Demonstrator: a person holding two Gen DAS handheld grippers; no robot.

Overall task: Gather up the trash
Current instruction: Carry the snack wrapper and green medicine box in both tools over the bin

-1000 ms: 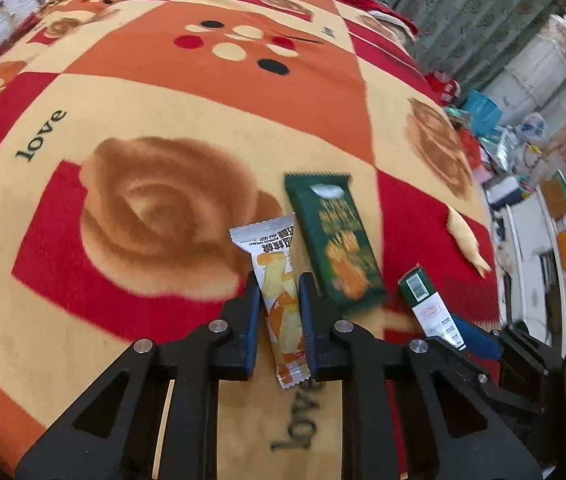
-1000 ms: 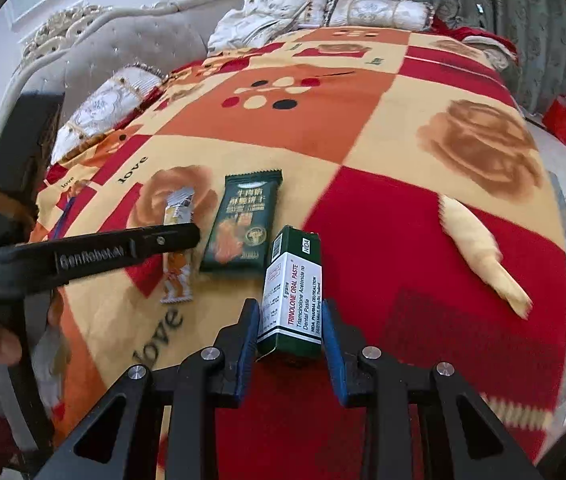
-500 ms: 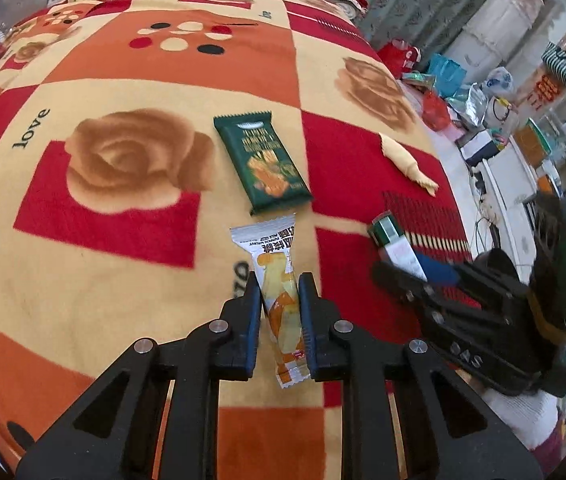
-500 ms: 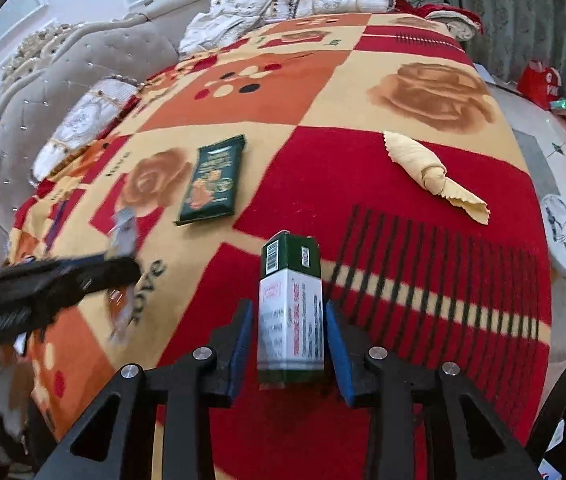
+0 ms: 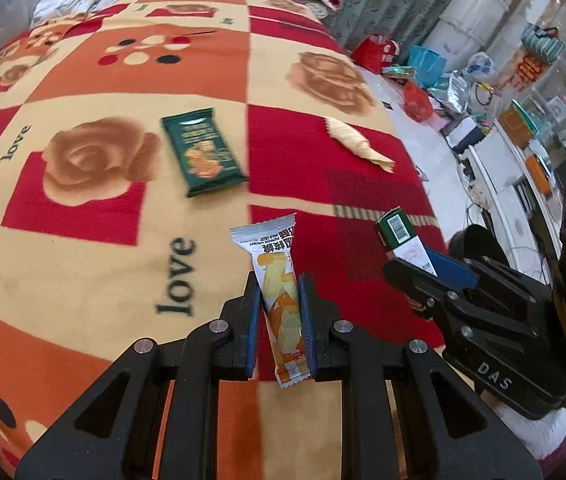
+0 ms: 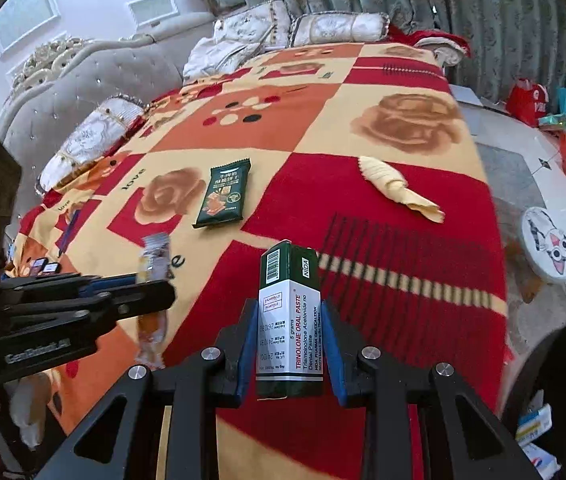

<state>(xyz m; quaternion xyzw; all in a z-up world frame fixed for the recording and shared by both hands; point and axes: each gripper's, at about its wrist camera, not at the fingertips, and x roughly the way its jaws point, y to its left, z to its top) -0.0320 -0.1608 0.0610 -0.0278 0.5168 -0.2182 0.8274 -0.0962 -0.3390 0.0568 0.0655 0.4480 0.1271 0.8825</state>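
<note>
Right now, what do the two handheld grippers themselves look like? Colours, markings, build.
Both are matte black two-finger units with triangular cut-out linkage arms, silver pivot bolts and blue pads inside the fingers. The left gripper carries pale lettering on its side, blurred in the right wrist view. The right gripper shows "DAS" on its body in the left wrist view. No cables visible.

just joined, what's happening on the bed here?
A person is clearing trash off the patterned blanket with two handheld grippers. The left gripper is shut on a white-and-orange snack wrapper; the right gripper is clamped on a green-and-white oral paste box. Both items are lifted clear of the blanket. A dark green snack packet and a crumpled yellow paper are not yet picked up.
</note>
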